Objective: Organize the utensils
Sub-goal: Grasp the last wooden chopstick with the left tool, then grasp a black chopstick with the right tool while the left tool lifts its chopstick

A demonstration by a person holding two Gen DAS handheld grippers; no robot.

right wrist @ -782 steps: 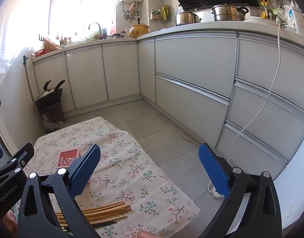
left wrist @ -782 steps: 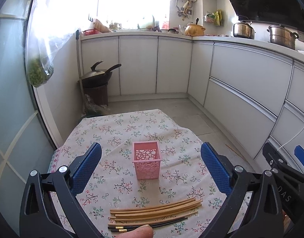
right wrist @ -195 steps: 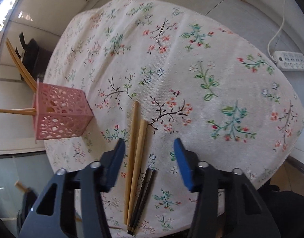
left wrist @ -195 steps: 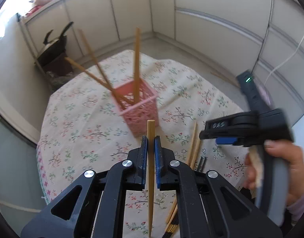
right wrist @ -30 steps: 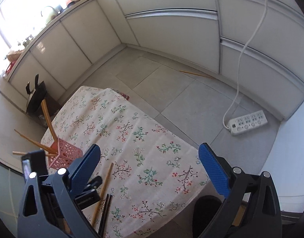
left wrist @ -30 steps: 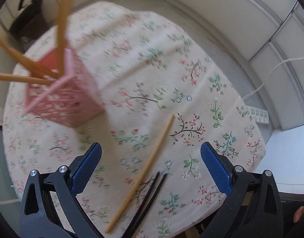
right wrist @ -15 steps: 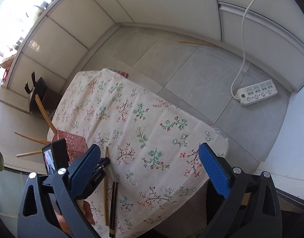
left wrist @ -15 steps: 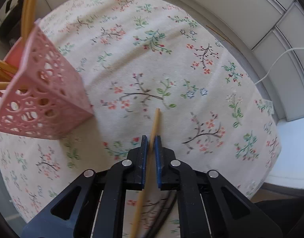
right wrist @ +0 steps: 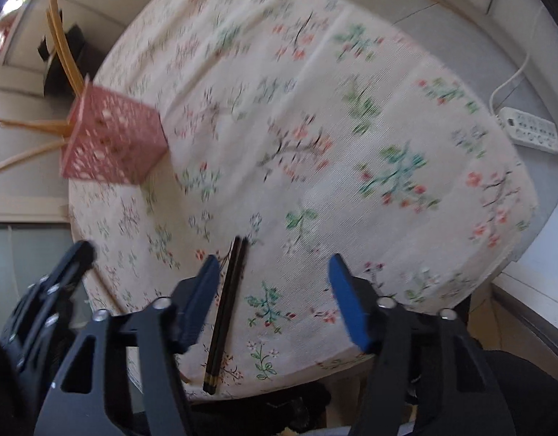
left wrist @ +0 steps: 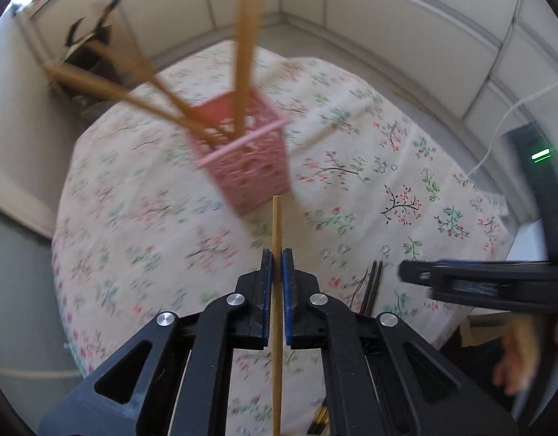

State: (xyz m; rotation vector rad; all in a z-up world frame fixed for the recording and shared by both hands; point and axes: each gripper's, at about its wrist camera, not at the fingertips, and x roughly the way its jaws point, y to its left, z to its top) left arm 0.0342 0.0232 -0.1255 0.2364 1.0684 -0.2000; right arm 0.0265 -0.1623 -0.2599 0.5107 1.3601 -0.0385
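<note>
The left gripper is clamped tight on a single wooden chopstick, its blue pads pressing the stick from both sides. The chopstick runs straight up between them, its tip ending just short of the pink basket in the left wrist view.

The right gripper stands partly apart; its jaws have just been closing, with nothing pressed between the pads. It points down at the black chopsticks, a pair lying side by side on the floral tablecloth, well on the near side of the pink basket. The pair lies close along the inner edge of the gripper's left finger, and its far ends reach past the fingertips toward the basket. Whether the pad touches the pair cannot be told through the blur. In the left wrist view the same pair lies to the right of the held chopstick, just beside the right gripper's black frame. A hand shows at the lower right of that view, behind the frame.

The pink basket stands on the tablecloth, toward its far left part. Several wooden chopsticks stand in it, leaning out over its rim.

Beyond the basket, off the table, a dark wok sits by the pale cabinet doors. Right of the table, a white power strip lies on the grey floor.
</note>
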